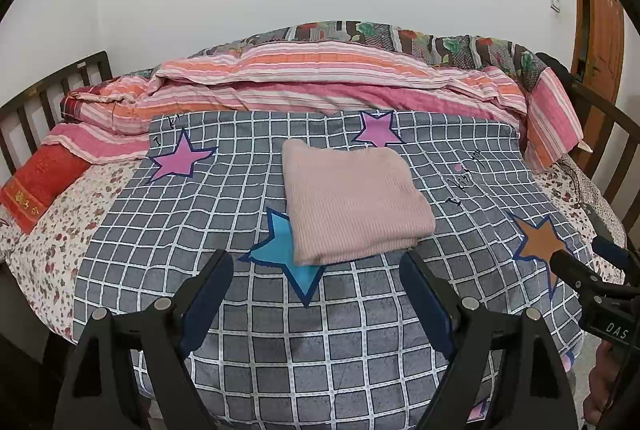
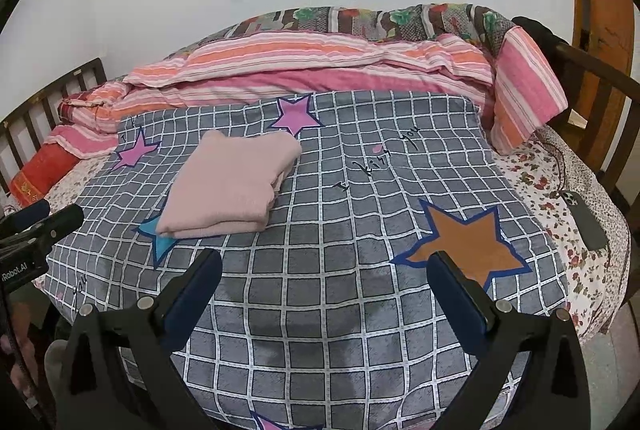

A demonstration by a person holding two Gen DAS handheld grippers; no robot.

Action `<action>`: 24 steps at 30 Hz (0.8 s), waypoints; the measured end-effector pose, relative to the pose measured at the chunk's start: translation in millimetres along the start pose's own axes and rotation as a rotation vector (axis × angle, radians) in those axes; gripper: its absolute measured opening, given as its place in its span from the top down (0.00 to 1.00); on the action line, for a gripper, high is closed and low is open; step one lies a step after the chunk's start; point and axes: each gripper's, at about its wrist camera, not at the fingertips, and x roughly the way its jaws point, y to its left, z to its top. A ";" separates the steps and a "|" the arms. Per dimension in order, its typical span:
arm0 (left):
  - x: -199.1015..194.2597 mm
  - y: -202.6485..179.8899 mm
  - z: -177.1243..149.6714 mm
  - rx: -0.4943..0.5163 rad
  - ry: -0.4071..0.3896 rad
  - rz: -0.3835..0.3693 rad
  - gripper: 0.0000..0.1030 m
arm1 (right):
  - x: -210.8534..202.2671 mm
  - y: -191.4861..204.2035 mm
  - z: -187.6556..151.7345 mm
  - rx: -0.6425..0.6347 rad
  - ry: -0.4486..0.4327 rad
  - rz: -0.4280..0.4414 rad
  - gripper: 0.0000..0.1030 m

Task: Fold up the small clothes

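A pale pink knit garment [image 1: 352, 197] lies folded in a neat rectangle on the grey checked blanket [image 1: 200, 230] with coloured stars. In the right wrist view the garment [image 2: 232, 185] sits to the front left. My left gripper [image 1: 316, 262] is open and empty, held just short of the garment's near edge. My right gripper [image 2: 324, 266] is open and empty above the blanket [image 2: 340, 310], to the right of the garment. The right gripper's fingers also show at the right edge of the left wrist view [image 1: 580, 270].
A pile of pink and orange striped bedding [image 1: 300, 85] lies behind the blanket. A red pillow [image 1: 36, 185] is at the far left. A phone [image 2: 588, 218] on a cable lies on the floral sheet at the right. Wooden bed rails run along both sides.
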 end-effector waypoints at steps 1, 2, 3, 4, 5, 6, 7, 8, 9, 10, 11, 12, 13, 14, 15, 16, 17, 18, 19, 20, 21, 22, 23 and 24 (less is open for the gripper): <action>0.0 0.6 0.0 0.000 0.000 0.000 0.18 | -0.3 0.0 0.0 0.000 -0.003 -0.002 0.02; -0.3 1.4 -0.3 -0.001 0.001 0.001 0.18 | 0.0 0.0 0.1 0.000 -0.003 -0.003 0.02; 0.1 1.7 -0.4 -0.003 0.001 0.003 0.18 | -0.2 0.3 0.1 -0.001 -0.003 0.000 0.02; -0.1 2.3 0.0 -0.005 0.003 0.002 0.18 | -0.6 1.3 0.0 -0.001 -0.003 0.003 0.02; 0.2 3.1 0.0 -0.007 0.003 0.002 0.18 | -1.1 1.9 0.2 -0.002 -0.005 0.008 0.02; 0.2 3.5 -0.8 -0.009 0.002 0.004 0.18 | -1.4 2.8 0.7 -0.004 -0.006 0.008 0.02; -0.1 4.5 -0.3 -0.011 0.000 0.005 0.18 | -1.7 3.8 0.9 -0.006 -0.007 0.008 0.02; 0.2 4.8 -0.9 -0.013 0.000 0.006 0.18 | -1.7 4.7 1.1 -0.008 -0.008 0.010 0.02; 0.4 4.8 -1.9 -0.016 0.001 0.007 0.18 | -1.6 5.5 1.1 -0.009 -0.008 0.011 0.02; 1.1 5.1 -2.1 -0.018 0.003 0.007 0.18 | -1.5 6.3 1.2 -0.009 -0.007 0.010 0.02; 1.6 6.1 -2.1 -0.021 0.004 0.007 0.18 | -1.6 6.3 1.2 -0.009 -0.007 0.011 0.02; 1.9 6.9 -2.4 -0.023 0.004 0.008 0.18 | -1.5 7.2 0.9 -0.009 -0.007 0.013 0.02; 2.3 8.2 -2.1 -0.024 0.006 0.009 0.18 | -1.3 8.1 0.8 -0.010 -0.007 0.014 0.02; 2.3 7.9 -2.4 -0.026 0.006 0.010 0.18 | -1.1 8.8 0.8 -0.012 -0.006 0.013 0.02; 2.1 8.2 -2.6 -0.028 0.005 0.011 0.18 | -1.0 9.5 0.7 -0.014 -0.006 0.013 0.02; 1.9 9.4 -2.7 -0.031 0.004 0.011 0.18 | -1.0 9.9 0.7 -0.015 -0.007 0.015 0.02; 1.9 10.6 -2.6 -0.034 0.003 0.011 0.18 | -1.0 10.5 0.7 -0.015 -0.007 0.017 0.02; 1.8 11.4 -2.8 -0.036 0.005 0.010 0.18 | -0.8 10.3 0.8 -0.015 -0.007 0.019 0.02; 1.8 11.8 -3.2 -0.040 0.006 0.009 0.18 | -0.8 11.0 0.9 -0.015 -0.007 0.021 0.02; 1.9 12.8 -3.3 -0.042 0.006 0.008 0.18 | -0.6 11.5 0.6 -0.016 -0.007 0.021 0.02; 1.8 12.9 -3.4 -0.043 0.006 0.008 0.18 | -0.5 12.4 0.7 -0.017 -0.006 0.022 0.02; 2.1 13.8 -3.6 -0.043 0.007 0.010 0.18 | -0.4 12.9 0.8 -0.018 -0.006 0.023 0.02; 1.9 14.2 -3.5 -0.041 0.007 0.011 0.18 | 0.1 12.9 1.4 -0.019 -0.006 0.024 0.02; 1.2 13.9 -4.0 -0.043 0.006 0.011 0.18 | 0.1 13.3 1.7 -0.018 -0.007 0.024 0.02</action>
